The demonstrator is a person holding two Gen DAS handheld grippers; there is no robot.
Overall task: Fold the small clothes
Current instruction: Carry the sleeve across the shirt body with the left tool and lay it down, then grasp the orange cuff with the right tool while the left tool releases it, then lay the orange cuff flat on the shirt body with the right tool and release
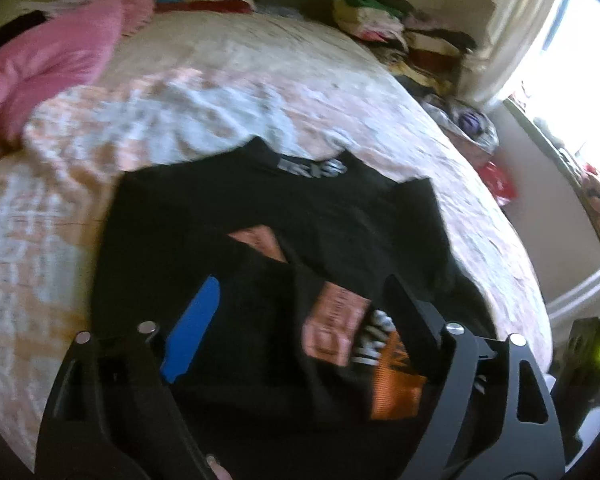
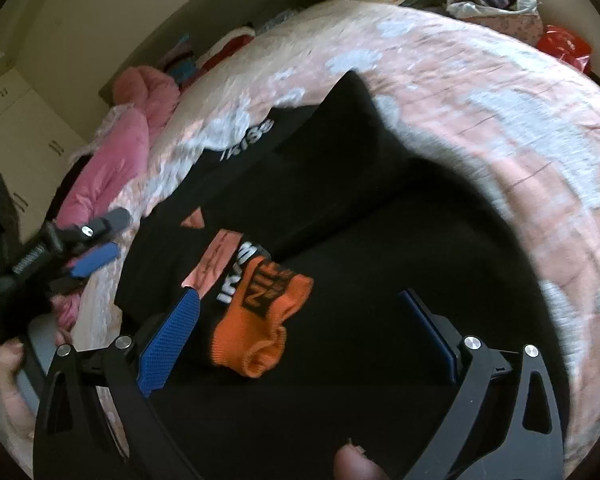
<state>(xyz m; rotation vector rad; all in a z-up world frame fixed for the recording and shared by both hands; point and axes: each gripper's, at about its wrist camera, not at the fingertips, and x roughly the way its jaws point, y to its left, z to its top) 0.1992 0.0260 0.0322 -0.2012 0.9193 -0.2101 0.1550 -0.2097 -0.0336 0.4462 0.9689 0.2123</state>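
Right gripper [image 2: 300,324] gapes above orange sock [image 2: 260,320].

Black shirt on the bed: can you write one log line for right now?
black shirt: flat on bed | orange sock: on shirt | left gripper: open, empty | right gripper: open, over sock

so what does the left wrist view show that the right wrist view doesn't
Only the left wrist view shows the bright window and curtain. Only the right wrist view shows the left tool from outside, open over the bed edge, and a cupboard. Both share the black shirt on the bedspread, the orange sock lying on it, and the pink blanket.
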